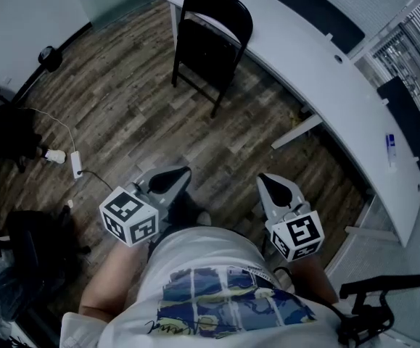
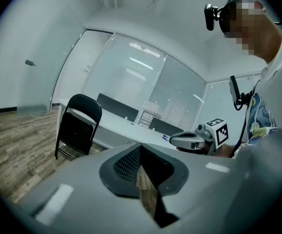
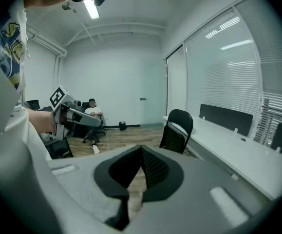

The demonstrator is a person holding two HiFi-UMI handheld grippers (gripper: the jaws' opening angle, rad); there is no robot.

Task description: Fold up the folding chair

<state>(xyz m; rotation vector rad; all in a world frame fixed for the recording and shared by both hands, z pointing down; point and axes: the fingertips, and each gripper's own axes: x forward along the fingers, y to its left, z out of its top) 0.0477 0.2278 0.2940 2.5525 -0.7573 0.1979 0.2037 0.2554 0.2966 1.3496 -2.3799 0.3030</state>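
Folding chair [image 1: 211,38] stands open at upper centre, beside the counter [image 1: 304,56], well apart from me. My left claw [image 1: 172,178] and right claw [image 1: 273,185] are closed, empty. I judge it stiff, fairly heavy; grasp backrest rail and seat edge.

Black metal folding chair [image 1: 211,38]: uniform black on frame, seat and back. Long curved white desk [image 1: 318,71]: plain white. Wooden plank floor [image 1: 122,114]: brown, streaked grain. Left gripper [image 1: 183,172] and right gripper [image 1: 265,179]: grey bodies, black jaw pads, white cubes with black square markers.
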